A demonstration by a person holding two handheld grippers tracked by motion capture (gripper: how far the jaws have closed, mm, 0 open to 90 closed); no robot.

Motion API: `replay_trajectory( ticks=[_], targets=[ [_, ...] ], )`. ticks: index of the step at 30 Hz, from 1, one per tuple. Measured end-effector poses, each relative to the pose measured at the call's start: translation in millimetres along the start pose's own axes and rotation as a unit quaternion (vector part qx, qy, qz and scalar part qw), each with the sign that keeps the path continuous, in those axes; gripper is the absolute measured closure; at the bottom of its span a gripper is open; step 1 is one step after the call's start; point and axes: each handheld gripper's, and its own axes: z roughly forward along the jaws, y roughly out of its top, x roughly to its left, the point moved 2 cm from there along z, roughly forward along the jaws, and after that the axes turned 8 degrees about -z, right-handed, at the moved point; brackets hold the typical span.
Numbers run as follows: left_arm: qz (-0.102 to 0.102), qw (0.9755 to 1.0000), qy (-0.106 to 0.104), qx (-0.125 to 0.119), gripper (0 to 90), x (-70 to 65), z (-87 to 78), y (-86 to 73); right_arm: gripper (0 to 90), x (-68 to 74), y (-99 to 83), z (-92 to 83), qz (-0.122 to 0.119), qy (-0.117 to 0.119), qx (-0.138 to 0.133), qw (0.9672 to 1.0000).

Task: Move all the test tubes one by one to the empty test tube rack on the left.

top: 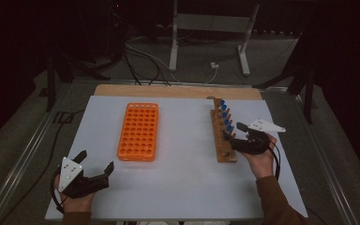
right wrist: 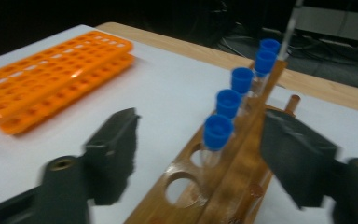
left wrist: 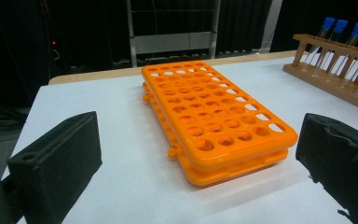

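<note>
The right gripper (right wrist: 198, 154) holds its fingers apart astride the nearest blue-capped tube (right wrist: 216, 137) in the wooden rack (right wrist: 223, 182), pressing nothing, so closing off-centre could tip the tube or drag the rack, while the left gripper's (top: 94, 162) fingers rest apart.

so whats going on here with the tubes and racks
A person holds a gripper in each hand at a white table. The right gripper is at the near end of the wooden rack, its fingers straddling the nearest blue-capped tube without pressing on it. Five capped tubes stand in that rack. The left gripper waits open near the orange rack, whose holes look unfilled.
</note>
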Motion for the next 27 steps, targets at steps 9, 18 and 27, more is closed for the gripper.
replay_trajectory(
  ticks=[9, 18, 27],
  targets=[
    [0.0, 1.0, 0.0, 0.005, 1.2, 0.4, 1.4, -1.5, 59.0, -4.7, -6.8, 20.5, 0.01, -0.006, 0.024, 0.9996],
    [0.0, 1.0, 0.0, 0.008, 1.2, -0.7, 2.5, -2.2, 75.2, 0.3, -10.1, 30.0, 0.003, -0.017, 0.047, 0.9988],
    [0.001, 1.0, -0.001, 0.009, 1.3, -1.2, 2.8, -1.9, 76.9, 1.4, -10.5, 33.6, -0.001, -0.031, 0.061, 0.9977]
  ],
)
